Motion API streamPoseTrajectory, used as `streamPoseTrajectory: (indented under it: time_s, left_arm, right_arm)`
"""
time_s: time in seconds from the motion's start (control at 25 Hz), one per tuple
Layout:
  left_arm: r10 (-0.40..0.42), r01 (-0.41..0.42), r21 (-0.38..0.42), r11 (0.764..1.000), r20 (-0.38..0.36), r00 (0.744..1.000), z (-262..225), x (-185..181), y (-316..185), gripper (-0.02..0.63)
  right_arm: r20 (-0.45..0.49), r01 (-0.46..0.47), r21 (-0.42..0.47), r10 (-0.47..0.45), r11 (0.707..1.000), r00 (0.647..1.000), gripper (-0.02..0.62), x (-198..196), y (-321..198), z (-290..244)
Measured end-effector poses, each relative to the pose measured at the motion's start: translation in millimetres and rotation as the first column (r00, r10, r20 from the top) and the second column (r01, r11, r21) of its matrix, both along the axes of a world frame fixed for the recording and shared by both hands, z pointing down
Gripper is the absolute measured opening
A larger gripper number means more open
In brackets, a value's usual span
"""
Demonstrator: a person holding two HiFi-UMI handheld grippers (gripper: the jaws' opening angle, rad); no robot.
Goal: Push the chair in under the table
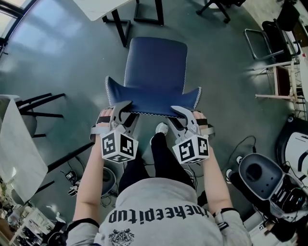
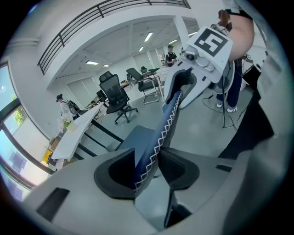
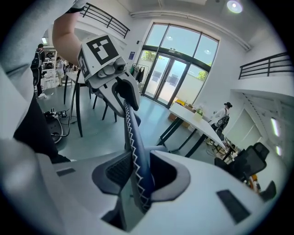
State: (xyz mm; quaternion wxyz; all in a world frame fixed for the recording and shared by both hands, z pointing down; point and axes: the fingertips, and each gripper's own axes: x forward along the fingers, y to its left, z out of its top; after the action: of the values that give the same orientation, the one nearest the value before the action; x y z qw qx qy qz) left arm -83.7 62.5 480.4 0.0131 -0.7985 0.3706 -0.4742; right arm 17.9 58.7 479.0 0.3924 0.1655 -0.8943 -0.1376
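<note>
The blue chair (image 1: 155, 65) stands in front of me, its seat facing a white table (image 1: 98, 7) at the top of the head view. Both grippers sit on the stitched top edge of the backrest (image 1: 153, 100). My left gripper (image 1: 126, 111) straddles that edge (image 2: 161, 133) near its left corner. Its jaws stand wide around it, the fabric leaning on one pad. My right gripper (image 1: 179, 114) is at the right corner, where the backrest edge (image 3: 133, 142) is pinched between its pads. Each gripper view shows the other gripper further along the edge.
A second white table (image 1: 14, 144) with black legs stands at the left. A grey machine (image 1: 262, 175) and floor cables (image 1: 243, 144) lie at the lower right. Metal chair frames (image 1: 269, 43) are at the upper right. Black office chairs (image 2: 115, 94) stand further off.
</note>
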Motion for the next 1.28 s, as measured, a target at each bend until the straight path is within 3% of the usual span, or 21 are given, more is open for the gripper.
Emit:
streamPoseTrajectory:
  time_s: [0.32, 0.6, 0.84, 1.08, 1.28]
  left_arm:
    - [-0.009, 0.009, 0.008, 1.000, 0.011, 1.000, 0, -1, -4, 0.166]
    - [-0.010, 0.009, 0.043, 0.999, 0.031, 0.999, 4, 15, -44, 0.156]
    - [-0.033, 0.032, 0.036, 0.999, 0.031, 0.999, 0, 20, -75, 0.156]
    - [-0.059, 0.058, 0.037, 0.998, 0.030, 0.998, -7, 13, -75, 0.156]
    - [-0.087, 0.086, 0.038, 0.996, 0.029, 0.996, 0, 27, -114, 0.156]
  right_arm:
    - [-0.024, -0.002, 0.029, 0.002, 1.000, 1.000, 0.109, -1, -4, -1]
    - [-0.044, -0.051, 0.048, 0.053, 0.998, 0.998, 0.118, 15, -50, 7]
    - [-0.039, -0.045, 0.058, 0.047, 0.997, 0.998, 0.120, 20, -82, 2]
    - [-0.035, -0.023, 0.069, 0.026, 0.997, 0.999, 0.121, 12, -85, -6]
    - [-0.030, -0.011, 0.076, 0.014, 0.997, 0.999, 0.126, 26, -128, 1]
